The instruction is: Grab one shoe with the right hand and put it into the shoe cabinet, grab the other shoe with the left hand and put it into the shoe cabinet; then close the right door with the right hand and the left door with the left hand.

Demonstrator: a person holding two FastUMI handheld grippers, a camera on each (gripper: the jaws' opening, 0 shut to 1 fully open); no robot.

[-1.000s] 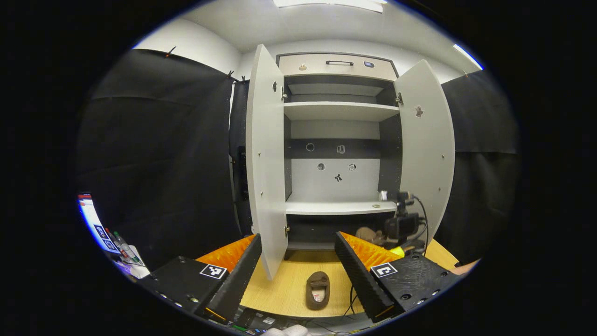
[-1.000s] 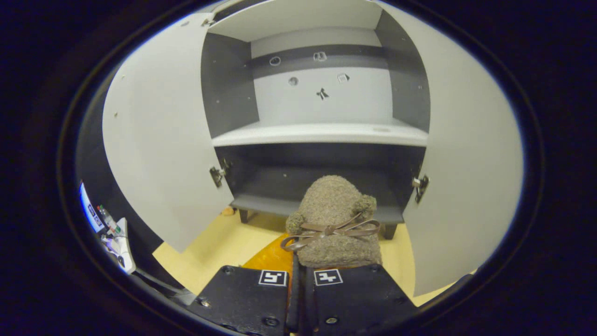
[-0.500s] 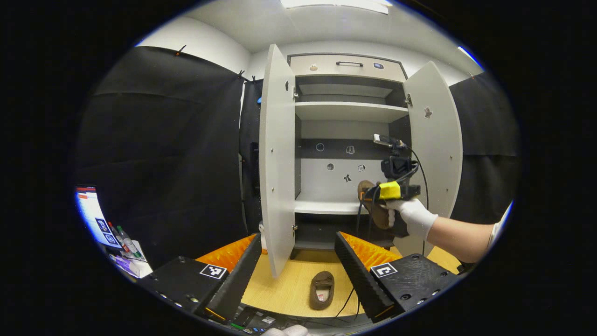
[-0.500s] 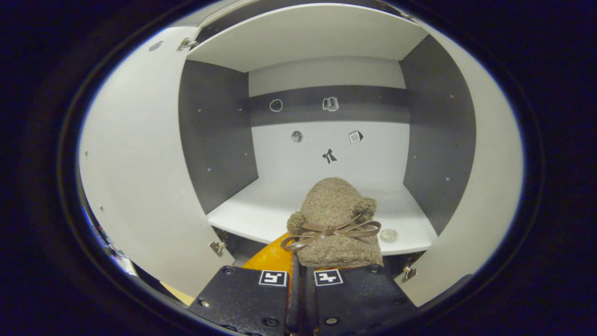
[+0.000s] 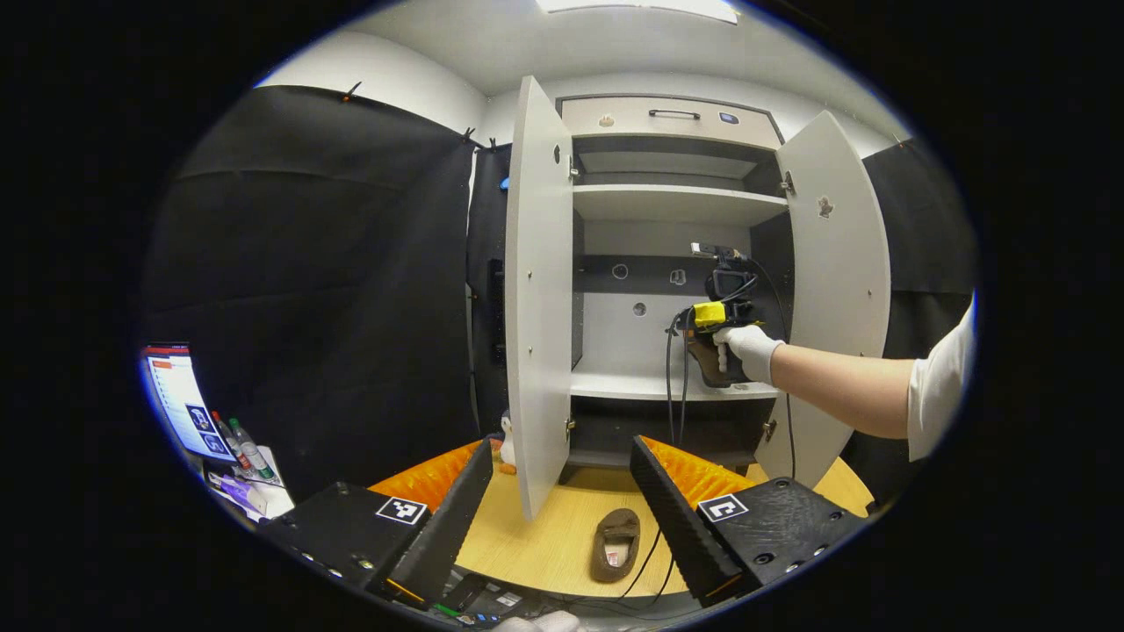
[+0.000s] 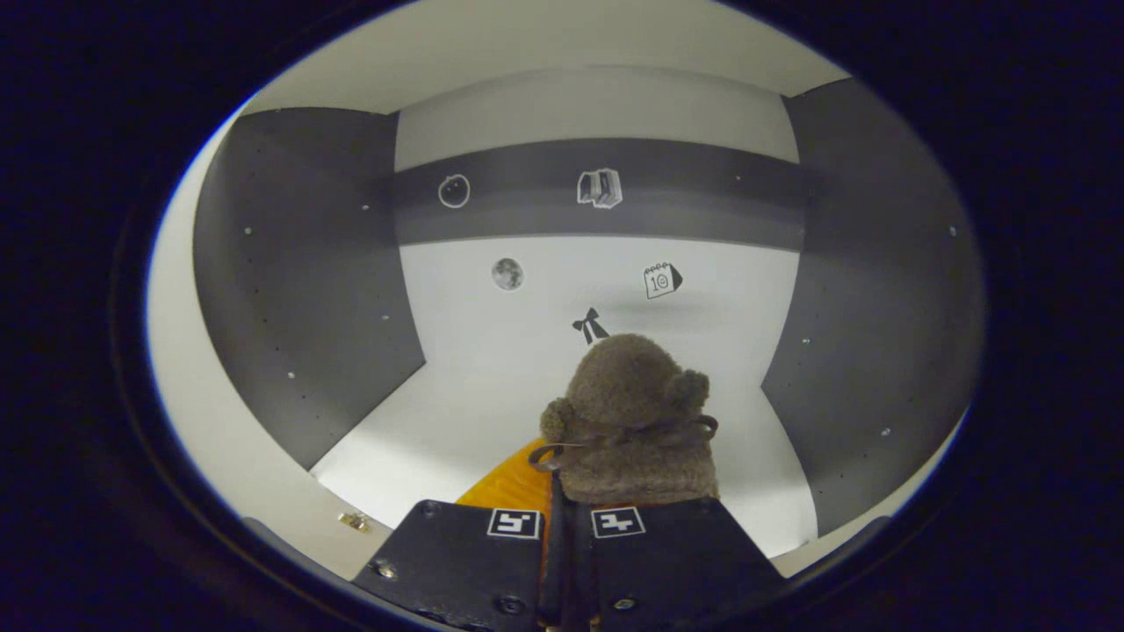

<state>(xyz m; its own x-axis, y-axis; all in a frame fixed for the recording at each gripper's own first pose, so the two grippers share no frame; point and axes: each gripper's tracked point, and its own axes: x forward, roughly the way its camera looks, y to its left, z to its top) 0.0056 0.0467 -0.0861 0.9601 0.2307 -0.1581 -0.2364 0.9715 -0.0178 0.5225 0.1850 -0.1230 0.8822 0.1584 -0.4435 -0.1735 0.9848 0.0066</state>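
- My right gripper [image 6: 562, 518] clamps the furry shoe [image 6: 630, 421], now carried deep into the cabinet [image 5: 676, 206], above its white shelf [image 6: 492, 395], with open room on both sides.
- My left gripper [image 5: 562, 500] hangs open, grasping nothing.
- The other shoe [image 5: 616, 544] lies on the floor [image 5: 536, 535] between both open doors.
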